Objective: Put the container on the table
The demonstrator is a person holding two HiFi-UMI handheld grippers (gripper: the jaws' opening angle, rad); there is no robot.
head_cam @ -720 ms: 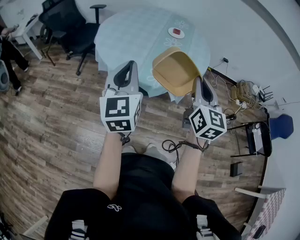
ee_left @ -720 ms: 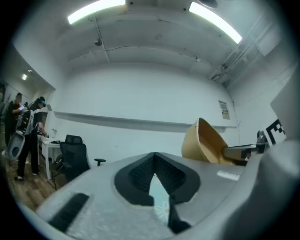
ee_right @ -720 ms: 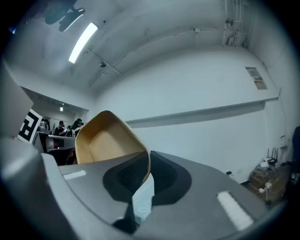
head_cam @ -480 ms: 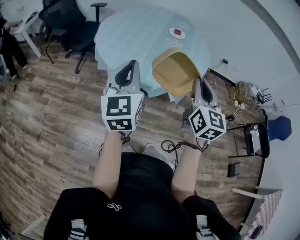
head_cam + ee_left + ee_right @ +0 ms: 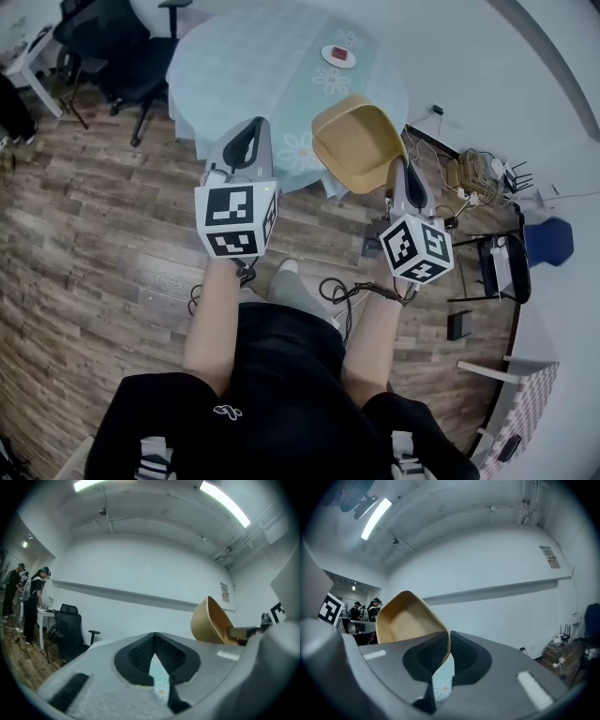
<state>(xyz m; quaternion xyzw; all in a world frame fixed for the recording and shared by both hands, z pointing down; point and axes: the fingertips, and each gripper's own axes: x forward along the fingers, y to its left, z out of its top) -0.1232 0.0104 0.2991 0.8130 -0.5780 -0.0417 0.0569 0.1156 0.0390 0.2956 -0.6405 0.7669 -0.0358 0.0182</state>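
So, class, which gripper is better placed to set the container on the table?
Right. The right gripper grips the rim of the container, close to the table; the left gripper is shut on nothing.

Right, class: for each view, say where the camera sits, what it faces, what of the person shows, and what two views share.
Head view: on the person's head, facing steeply down at table, left gripper, right gripper; arms and torso show.
Left gripper view: on that gripper, facing along shut jaws toward a wall; no body.
Right gripper view: on that gripper, along jaws shut on the container; no body.
Shared: all three show the container.
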